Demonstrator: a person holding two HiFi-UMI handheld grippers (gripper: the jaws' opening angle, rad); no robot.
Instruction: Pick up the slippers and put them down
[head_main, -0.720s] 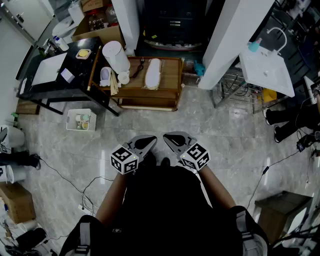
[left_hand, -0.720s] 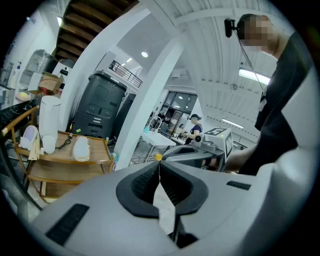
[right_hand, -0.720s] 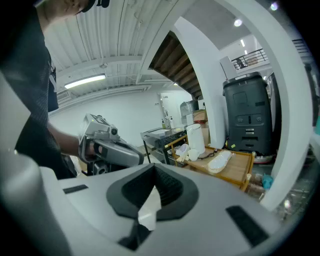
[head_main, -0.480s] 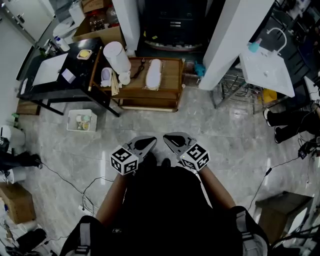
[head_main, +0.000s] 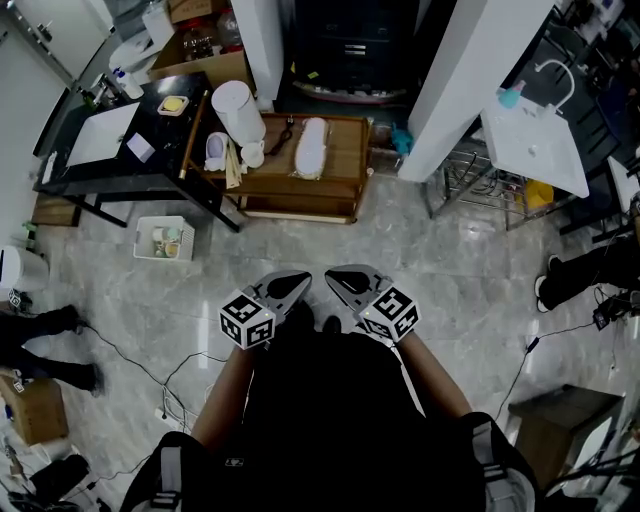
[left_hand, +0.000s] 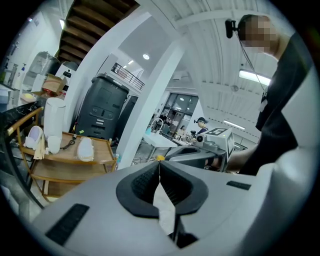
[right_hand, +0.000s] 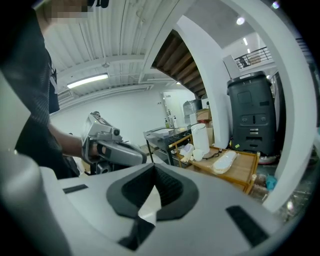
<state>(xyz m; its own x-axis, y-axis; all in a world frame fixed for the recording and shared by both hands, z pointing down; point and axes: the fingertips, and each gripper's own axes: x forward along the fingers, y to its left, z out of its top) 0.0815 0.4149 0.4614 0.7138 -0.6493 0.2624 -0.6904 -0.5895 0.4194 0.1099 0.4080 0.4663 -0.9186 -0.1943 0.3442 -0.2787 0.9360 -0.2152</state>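
A white slipper (head_main: 307, 147) is seen lying flat on the low wooden counter (head_main: 345, 165), near a tall white cylinder (head_main: 238, 110) and well apart from both tools. The left tongs (head_main: 303, 281) are pressed together with nothing between them. The right tongs (head_main: 333, 274) are likewise closed and empty. Both are held close in front of the person's dark top (head_main: 330, 400), tips near each other, above the tiled floor (head_main: 450, 270).

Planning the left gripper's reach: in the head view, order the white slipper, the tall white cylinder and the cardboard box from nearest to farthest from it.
1. White slipper, on the wooden table ahead of the left gripper.
2. Tall white cylinder, at that table's left end.
3. Cardboard box, behind the cylinder.
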